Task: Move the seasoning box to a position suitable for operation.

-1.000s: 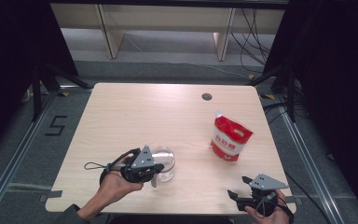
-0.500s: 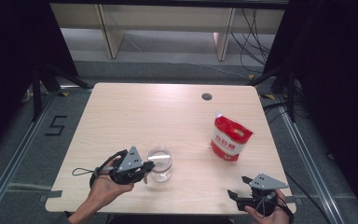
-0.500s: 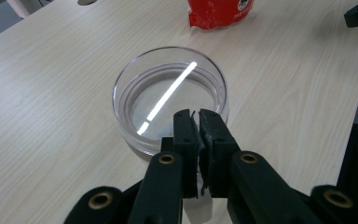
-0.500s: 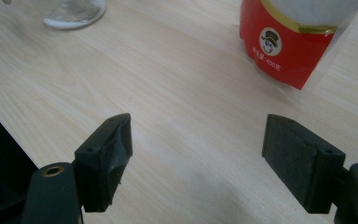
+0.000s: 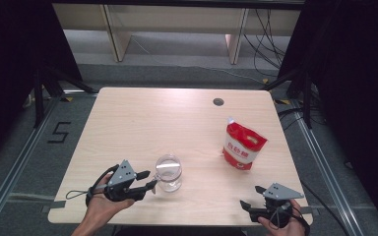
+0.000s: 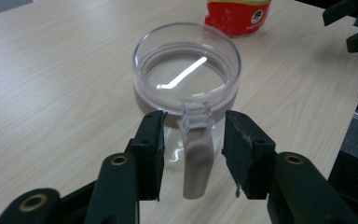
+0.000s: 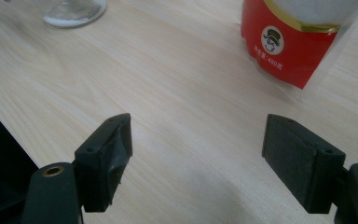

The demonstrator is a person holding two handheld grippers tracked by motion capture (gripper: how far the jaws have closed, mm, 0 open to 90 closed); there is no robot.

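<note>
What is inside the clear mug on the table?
The mug looks empty: through its open top I see its clear bottom with a light glare and the wooden table beneath. Whether a little clear liquid is inside cannot be told.

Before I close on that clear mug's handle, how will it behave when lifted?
The mug looks rigid clear plastic or glass, probably light and smooth, so it may slip. Its narrow handle sits between the left gripper pads, untouched; lifted there, it could swing.

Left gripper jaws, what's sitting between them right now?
The handle of the clear cup stands between the left gripper jaws, with gaps on both sides, as the left gripper view shows.
</note>
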